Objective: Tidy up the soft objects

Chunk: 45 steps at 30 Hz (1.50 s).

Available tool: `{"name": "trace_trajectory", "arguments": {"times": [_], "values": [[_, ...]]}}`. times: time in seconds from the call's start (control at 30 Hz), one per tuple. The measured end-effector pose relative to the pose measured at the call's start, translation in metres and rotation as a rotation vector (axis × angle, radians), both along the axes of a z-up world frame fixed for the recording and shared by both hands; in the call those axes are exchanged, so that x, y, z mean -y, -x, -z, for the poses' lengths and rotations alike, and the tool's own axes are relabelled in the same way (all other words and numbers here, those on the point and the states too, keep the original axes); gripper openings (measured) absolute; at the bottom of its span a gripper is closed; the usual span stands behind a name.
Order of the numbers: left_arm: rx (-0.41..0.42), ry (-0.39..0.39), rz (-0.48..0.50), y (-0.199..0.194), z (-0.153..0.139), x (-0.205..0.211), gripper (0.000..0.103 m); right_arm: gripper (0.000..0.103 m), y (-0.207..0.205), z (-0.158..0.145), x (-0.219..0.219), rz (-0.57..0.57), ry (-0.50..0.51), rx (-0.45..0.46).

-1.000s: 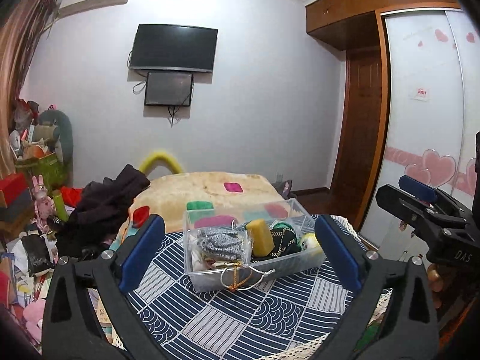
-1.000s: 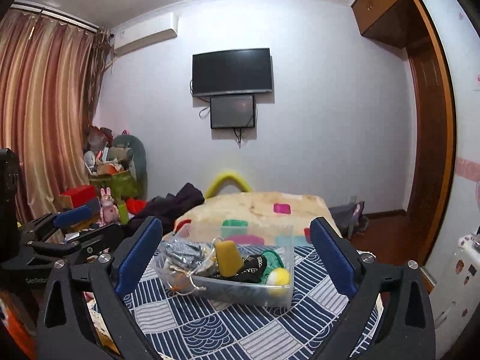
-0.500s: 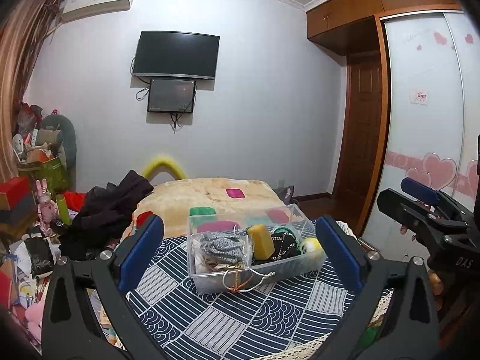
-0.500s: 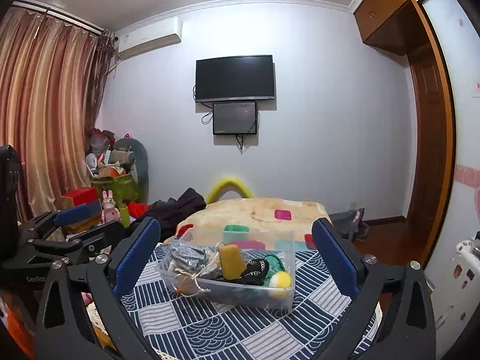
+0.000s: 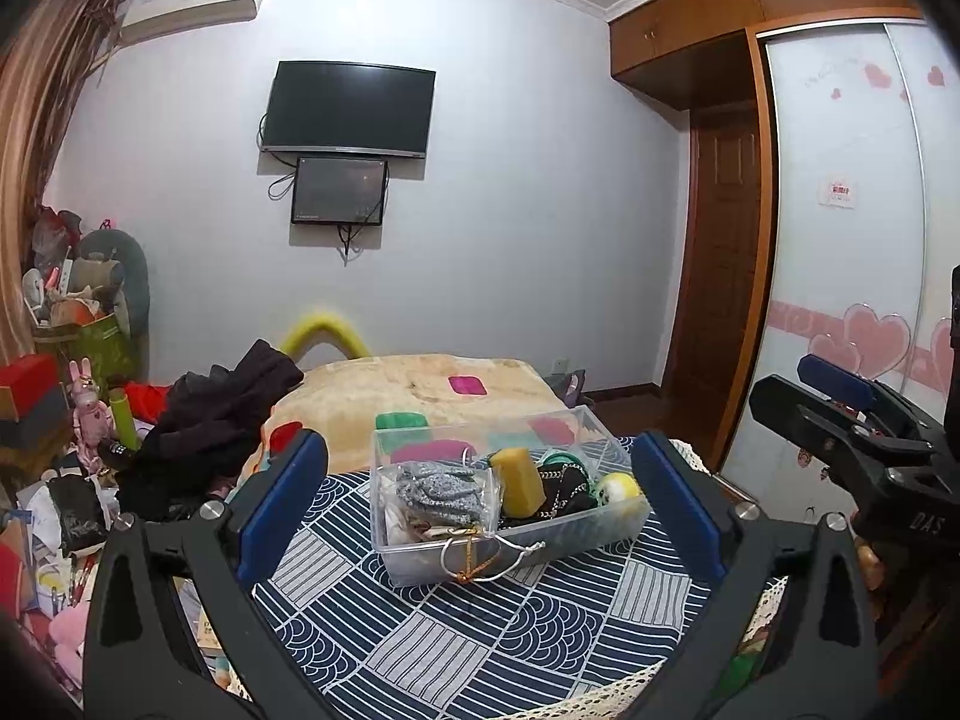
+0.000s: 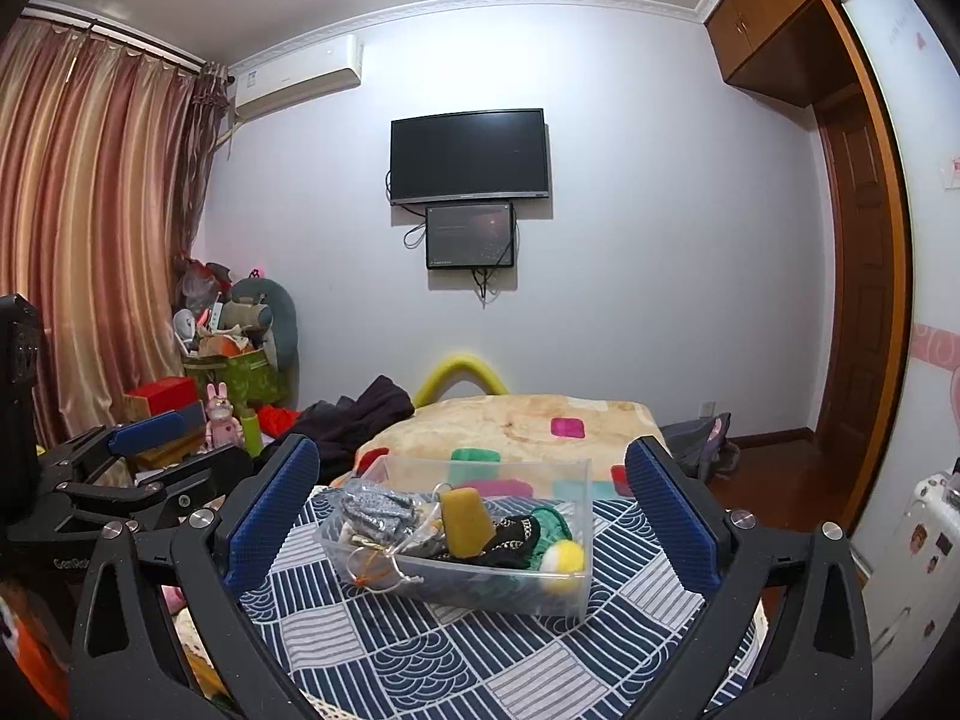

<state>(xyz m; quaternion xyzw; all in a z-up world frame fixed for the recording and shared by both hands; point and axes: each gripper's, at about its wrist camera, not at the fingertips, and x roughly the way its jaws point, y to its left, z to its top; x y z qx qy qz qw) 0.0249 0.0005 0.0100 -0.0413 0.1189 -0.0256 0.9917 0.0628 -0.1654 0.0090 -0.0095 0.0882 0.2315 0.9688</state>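
A clear plastic bin (image 5: 624, 525) (image 6: 576, 585) stands on a blue patterned cloth (image 5: 480, 630) (image 6: 456, 654). In it lie a grey mesh pouch (image 5: 435, 489) (image 6: 375, 507), a yellow sponge (image 5: 519, 480) (image 6: 465, 519), a black and gold cloth (image 5: 561, 489) (image 6: 510, 534), a green piece (image 6: 552, 522) and a yellow-white ball (image 5: 618, 486) (image 6: 564, 558). My left gripper (image 5: 480, 504) is open and empty, held back from the bin. My right gripper (image 6: 465, 513) is open and empty, also short of the bin. Each gripper shows at the edge of the other's view.
Beyond the cloth is a bed with a beige blanket (image 5: 420, 384) (image 6: 528, 426) and dark clothes (image 5: 216, 420) (image 6: 360, 414). Toys and boxes pile at the left (image 5: 72, 372) (image 6: 228, 372). A wardrobe with heart stickers (image 5: 852, 312) stands at the right.
Both views have tilted upward a little, so the bin sits lower in each frame. The bin's contents have not moved and both grippers stay open.
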Motion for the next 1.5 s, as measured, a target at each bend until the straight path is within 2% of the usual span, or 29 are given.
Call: {"name": "trace_trajectory", "arguments": {"times": [1.5], "values": [[-0.005,0.018,0.033,0.0023,-0.0003,0.0046,0.103,0.103,0.0076,0.0038,-0.0011,-0.007,-0.006,-0.015]]}}
